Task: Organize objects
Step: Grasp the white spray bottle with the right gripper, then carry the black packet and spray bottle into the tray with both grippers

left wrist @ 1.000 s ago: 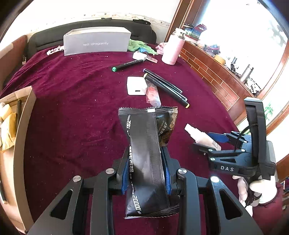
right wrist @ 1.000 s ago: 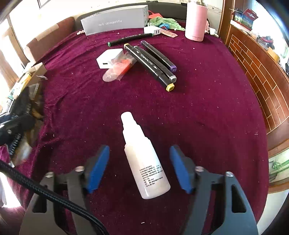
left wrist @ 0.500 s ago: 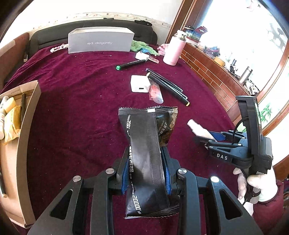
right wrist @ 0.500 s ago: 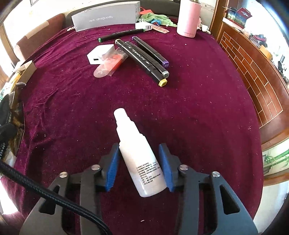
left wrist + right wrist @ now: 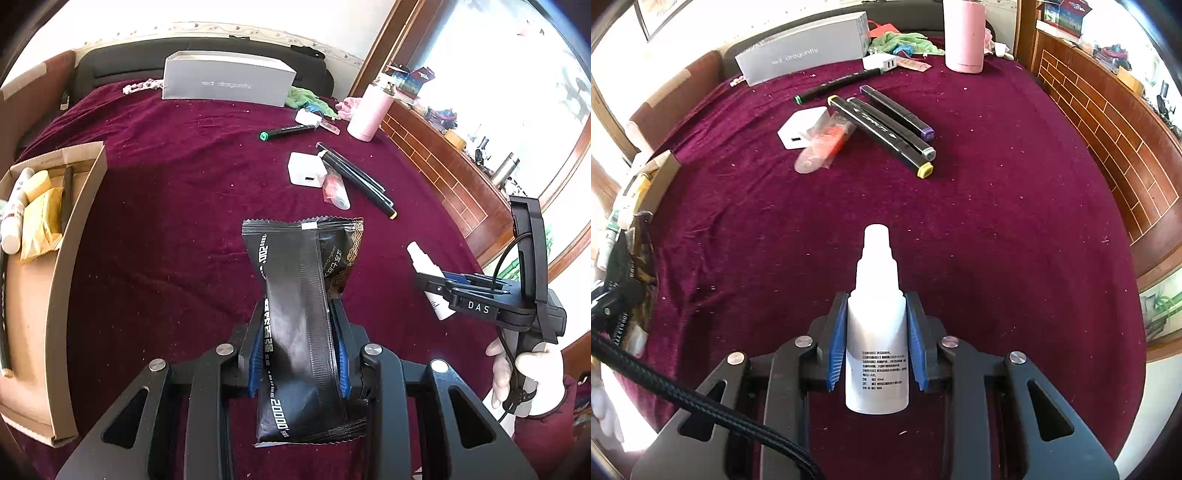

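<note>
Above the maroon cloth (image 5: pixel 997 221), each hand-held gripper grips one item: left (image 5: pixel 298 347) one black packet (image 5: pixel 301 295), right (image 5: pixel 876 339), closing, one white bottle (image 5: pixel 877 325).

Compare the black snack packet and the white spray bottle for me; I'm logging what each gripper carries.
The black snack packet is flat, soft, crinkled foil; the white spray bottle is a rigid cylinder with a narrow capped neck. The packet is dark with gold patterning; the bottle is plain with small print. The left gripper pinches the packet; the right gripper's jaws are closing on the bottle. Both point away from their cameras.
</note>
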`<state>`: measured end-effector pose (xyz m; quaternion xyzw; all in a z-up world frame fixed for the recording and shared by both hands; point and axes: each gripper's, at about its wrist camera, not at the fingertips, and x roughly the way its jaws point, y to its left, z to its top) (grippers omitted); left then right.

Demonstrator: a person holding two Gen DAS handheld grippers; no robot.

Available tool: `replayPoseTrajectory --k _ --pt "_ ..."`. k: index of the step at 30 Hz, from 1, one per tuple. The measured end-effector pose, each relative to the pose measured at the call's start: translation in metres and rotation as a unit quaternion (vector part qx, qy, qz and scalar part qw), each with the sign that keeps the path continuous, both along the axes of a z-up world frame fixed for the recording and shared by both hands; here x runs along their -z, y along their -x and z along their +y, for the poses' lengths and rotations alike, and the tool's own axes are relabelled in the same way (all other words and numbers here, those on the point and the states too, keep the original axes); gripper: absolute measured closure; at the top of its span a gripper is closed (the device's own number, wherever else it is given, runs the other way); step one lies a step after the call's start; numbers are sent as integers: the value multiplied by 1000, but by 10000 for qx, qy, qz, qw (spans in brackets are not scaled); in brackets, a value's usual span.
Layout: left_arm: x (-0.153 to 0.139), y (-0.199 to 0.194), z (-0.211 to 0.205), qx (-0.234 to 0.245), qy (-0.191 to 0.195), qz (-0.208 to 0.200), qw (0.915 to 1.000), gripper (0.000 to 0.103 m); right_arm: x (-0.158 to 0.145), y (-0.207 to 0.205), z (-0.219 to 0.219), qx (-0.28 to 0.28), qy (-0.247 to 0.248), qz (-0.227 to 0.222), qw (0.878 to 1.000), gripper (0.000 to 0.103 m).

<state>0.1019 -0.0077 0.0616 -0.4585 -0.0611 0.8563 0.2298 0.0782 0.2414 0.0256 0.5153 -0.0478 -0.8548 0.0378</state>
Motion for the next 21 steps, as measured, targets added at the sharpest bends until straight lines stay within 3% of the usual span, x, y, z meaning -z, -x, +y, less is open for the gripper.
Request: replayPoseTrajectory --k 9,21 --pt "-3 -13 -9 -34 85 102 9999 76 -4 -7 -25 -269 113 22 9996 75" --pt "-3 -12 -48 -538 226 239 9980 76 -21 -7 -86 -883 389 152 9952 75"
